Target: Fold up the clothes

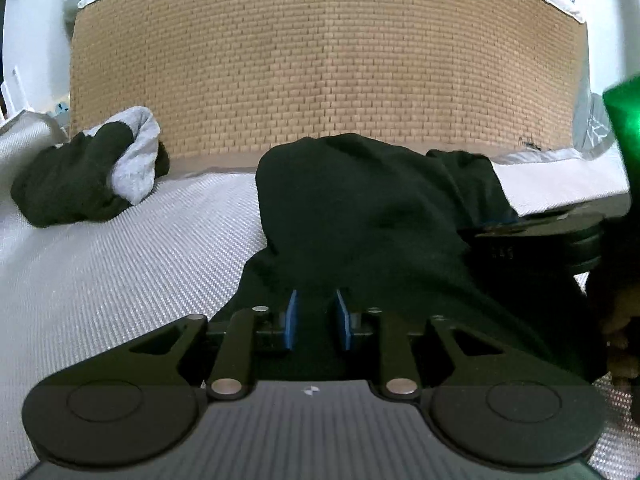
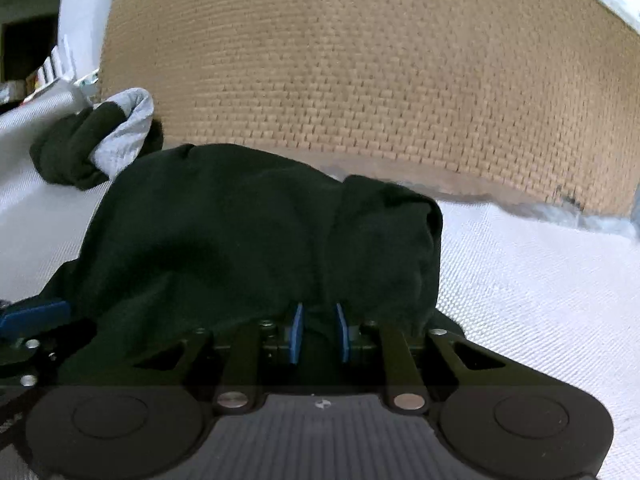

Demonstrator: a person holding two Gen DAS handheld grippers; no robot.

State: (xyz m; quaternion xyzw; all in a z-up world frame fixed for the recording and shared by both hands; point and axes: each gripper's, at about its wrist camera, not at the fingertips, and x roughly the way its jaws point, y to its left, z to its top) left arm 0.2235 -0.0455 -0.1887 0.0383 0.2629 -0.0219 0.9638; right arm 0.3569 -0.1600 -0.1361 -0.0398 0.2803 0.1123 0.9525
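Looking at both wrist views, this reads like the middle of a fold rather than the start or the end. The black garment (image 1: 360, 208) is heaped in a soft hump on the white woven surface (image 1: 120, 260), just in front of the tan woven panel (image 1: 320, 60), and its near edge runs right down into both claws. The left claw (image 1: 319, 312) has its blue pads set a narrow gap apart with black cloth lying in that gap. The right claw (image 2: 320, 320) looks the same, sitting under a thick rolled bit on the garment's right side. Honestly I can't tell whether either one is actually biting the fabric or just has it draped between the pads, since the cloth hides the tips. The two claws sit side by side along the same near edge, which makes sense to me: grab one edge at two spots and it stays straight when you carry it over, instead of sagging in the middle. A second bundle, black and grey (image 1: 80, 176), sits well off to the left against the panel — my guess is it's parked there to keep the folding area free. Whether that one is done or waiting, I can't say.
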